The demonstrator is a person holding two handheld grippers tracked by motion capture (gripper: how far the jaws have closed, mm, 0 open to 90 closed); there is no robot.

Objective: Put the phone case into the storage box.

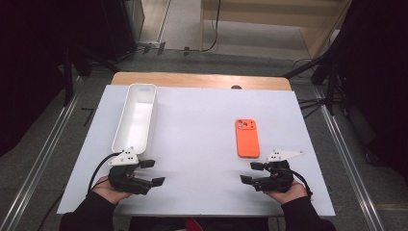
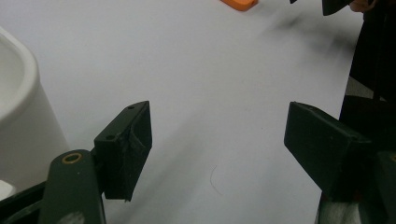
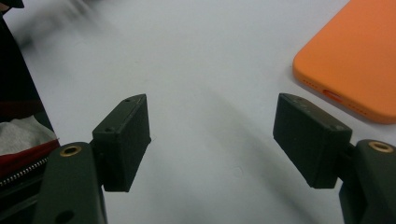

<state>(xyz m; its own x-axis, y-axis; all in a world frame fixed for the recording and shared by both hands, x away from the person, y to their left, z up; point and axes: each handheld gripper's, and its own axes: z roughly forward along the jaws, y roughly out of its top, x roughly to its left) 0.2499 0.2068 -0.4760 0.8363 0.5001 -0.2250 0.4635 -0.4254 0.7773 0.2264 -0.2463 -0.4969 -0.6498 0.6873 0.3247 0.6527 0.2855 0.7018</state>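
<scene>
orange phone [image 3: 355, 60] beside parted fingers [image 3: 123, 140]

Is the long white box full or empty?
Empty. The high view looks down into the white box and shows a bare white bottom.

Orange phone [image 2: 239, 3] cut off by the left gripper view's top edge, white tray [image 2: 21, 116] by its left.

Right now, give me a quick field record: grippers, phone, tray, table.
left gripper: jaws open, nothing between them, near the tray's near end
right gripper: jaws open, nothing between them, just short of the phone
phone: orange, flat on the table, camera end away from the person, untouched
tray: white, long, empty, on the table's left side
table: white sheet over a wooden top
</scene>
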